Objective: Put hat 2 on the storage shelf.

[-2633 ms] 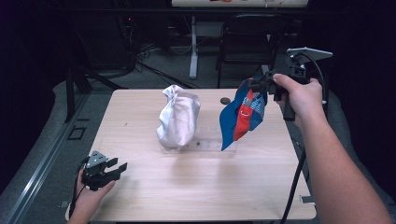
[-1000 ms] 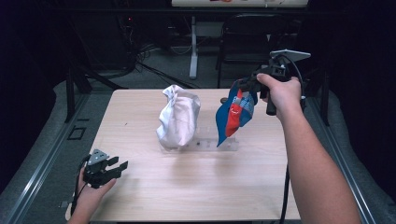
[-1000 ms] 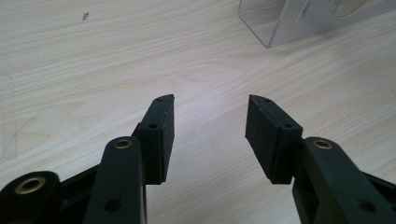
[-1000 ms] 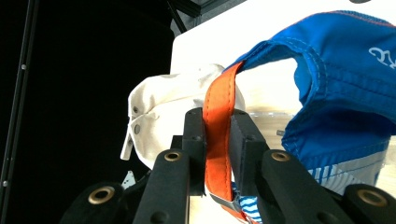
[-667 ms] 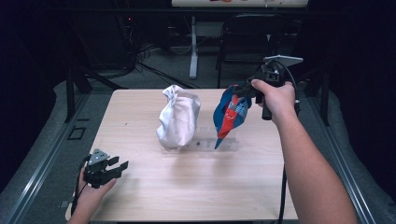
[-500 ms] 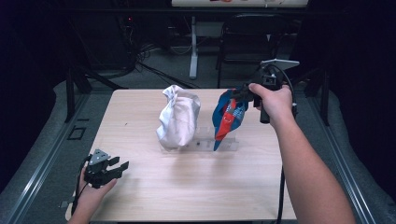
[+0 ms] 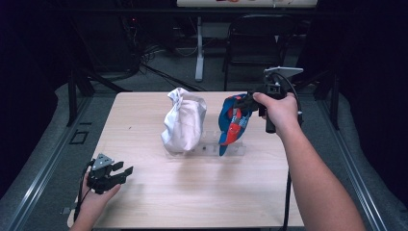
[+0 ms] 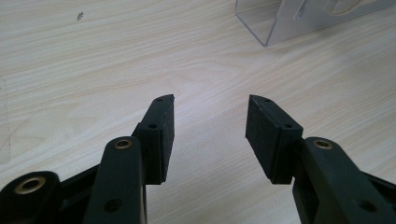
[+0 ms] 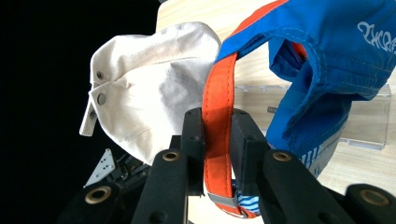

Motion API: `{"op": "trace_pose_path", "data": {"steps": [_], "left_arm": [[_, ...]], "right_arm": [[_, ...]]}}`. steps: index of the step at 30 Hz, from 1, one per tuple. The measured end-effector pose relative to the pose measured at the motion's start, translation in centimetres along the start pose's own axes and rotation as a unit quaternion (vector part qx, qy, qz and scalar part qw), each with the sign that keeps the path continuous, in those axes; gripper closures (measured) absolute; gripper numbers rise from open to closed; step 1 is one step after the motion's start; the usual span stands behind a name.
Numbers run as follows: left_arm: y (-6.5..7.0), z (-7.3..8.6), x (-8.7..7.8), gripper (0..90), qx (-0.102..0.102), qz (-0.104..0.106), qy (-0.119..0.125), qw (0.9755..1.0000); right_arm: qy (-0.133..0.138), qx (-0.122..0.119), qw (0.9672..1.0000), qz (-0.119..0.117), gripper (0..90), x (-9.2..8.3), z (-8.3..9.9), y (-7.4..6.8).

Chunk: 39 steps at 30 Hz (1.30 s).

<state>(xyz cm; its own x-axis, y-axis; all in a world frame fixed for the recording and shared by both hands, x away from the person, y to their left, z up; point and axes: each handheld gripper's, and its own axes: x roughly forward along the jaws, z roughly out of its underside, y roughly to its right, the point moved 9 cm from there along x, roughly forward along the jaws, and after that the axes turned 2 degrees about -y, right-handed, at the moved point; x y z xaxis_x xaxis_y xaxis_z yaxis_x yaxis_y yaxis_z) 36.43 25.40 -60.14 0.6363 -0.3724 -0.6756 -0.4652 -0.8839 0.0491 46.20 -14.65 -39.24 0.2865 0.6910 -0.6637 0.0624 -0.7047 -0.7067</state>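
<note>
Blue cap (image 7: 233,124), pinched by its orange strap (image 9: 217,140) in the right gripper (image 7: 250,102), is hanging lower than seconds ago over the clear stand (image 7: 231,150) beside the white cap (image 7: 184,122), suggesting placement is nearing, while the left gripper (image 7: 118,172) is resting wide open and empty.

We see a pale matt wood-grain table (image 7: 192,192), a clear glossy plastic stand (image 9: 369,116), a cream woven cloth cap (image 9: 149,98), a blue cloth cap (image 9: 327,56) with orange strap (image 9: 217,121), ribbed matt black pads (image 8: 261,135).

Left jaws apart, right jaws clamped
</note>
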Motion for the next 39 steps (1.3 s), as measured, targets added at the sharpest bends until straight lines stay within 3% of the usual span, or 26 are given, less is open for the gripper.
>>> {"op": "trace_pose_path", "data": {"steps": [10,26,39], "left_arm": [[0.1,0.0,-0.1,52.3,-0.002,0.001,0.002,1.0000],[0.2,0.1,-0.1,52.3,0.004,0.001,-0.001,1.0000],[0.0,0.2,-0.2,52.1,0.005,-0.001,-0.002,1.0000]], "right_arm": [[-0.001,-0.006,0.9999,0.015,77.2,0.2,0.3,0.0],[0.000,-0.005,0.9997,0.024,75.7,0.1,1.2,1.8],[0.027,-0.022,0.9988,0.034,63.5,-1.7,1.6,2.8]]}}
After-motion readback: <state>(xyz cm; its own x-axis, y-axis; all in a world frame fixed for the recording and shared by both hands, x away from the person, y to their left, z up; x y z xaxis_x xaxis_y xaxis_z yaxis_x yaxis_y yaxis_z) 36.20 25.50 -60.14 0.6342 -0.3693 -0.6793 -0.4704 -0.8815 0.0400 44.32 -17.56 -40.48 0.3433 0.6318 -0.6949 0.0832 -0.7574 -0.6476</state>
